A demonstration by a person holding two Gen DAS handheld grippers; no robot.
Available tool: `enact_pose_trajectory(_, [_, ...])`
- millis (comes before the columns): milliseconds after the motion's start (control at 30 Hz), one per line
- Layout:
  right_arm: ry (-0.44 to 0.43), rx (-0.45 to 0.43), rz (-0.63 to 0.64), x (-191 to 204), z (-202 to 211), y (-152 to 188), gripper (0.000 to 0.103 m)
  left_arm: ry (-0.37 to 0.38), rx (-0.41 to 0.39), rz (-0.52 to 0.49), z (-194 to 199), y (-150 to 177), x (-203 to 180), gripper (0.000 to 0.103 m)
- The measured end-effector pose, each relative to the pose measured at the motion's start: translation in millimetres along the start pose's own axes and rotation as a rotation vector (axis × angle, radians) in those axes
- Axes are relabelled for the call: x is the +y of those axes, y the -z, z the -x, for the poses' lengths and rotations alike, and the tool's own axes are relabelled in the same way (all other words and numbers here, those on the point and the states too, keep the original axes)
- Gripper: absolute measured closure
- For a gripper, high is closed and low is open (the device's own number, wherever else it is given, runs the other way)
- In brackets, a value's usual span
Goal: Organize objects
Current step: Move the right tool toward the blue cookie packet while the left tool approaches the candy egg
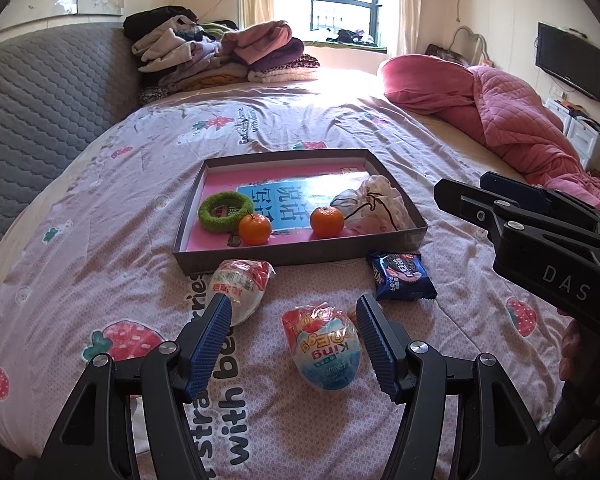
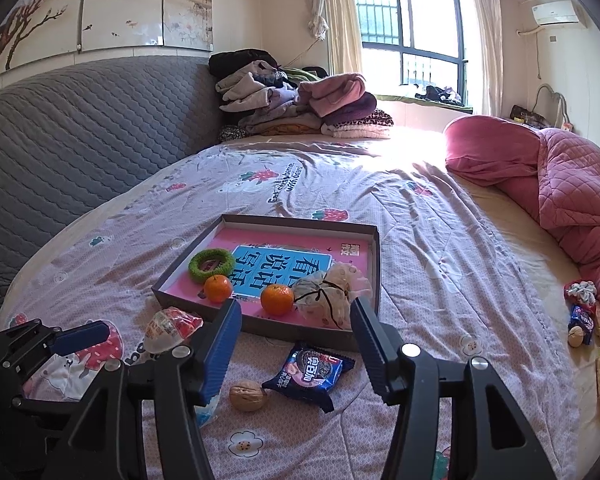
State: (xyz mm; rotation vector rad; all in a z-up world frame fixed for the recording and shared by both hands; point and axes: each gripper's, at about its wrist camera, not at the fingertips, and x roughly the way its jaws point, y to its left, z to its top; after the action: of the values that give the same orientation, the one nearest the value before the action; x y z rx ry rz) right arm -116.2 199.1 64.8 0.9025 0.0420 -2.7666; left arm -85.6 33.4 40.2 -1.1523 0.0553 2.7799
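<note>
A: What do you see, from the biggest thing down?

B: The bed point(image 2: 440, 248) with its strawberry sheet fills the room. On it lies the shallow cardboard tray point(image 1: 284, 258), my landmark. Inside the tray are a green ring point(image 1: 225, 211), two mandarins point(image 1: 254, 229) and a white mesh pouch point(image 1: 374, 204).

A: And outside the tray?

B: Just before its near wall lie a wrapped egg toy with red foil point(image 1: 240, 286), a blue biscuit packet point(image 2: 309, 373), a blue "King" egg toy point(image 1: 323, 346) and, smallest, a walnut point(image 2: 248, 395) beside the packet.

A: The grippers?

B: The left gripper point(image 1: 292, 340) stands on the near side of the tray with its jaws wide open; the blue egg toy is between them, but the pads do not press it. The right gripper point(image 2: 294, 344) is open too, holding nothing, above the packet and the near wall.

A: What could go wrong?

B: I think the egg is round and its foil is slippery, so closing off-centre may squirt it away. The left jaw is near the red egg and may push it. Also the two grippers are close, so they may collide.
</note>
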Motion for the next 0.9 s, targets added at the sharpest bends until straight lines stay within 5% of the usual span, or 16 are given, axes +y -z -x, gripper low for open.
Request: enact_pose_trajectory(900, [0.028,0.111,0.005,-1.3,-35.5,15.9,0.046,0.022,0.075,-0.012,-21.8,12.2,-4.6,0.037])
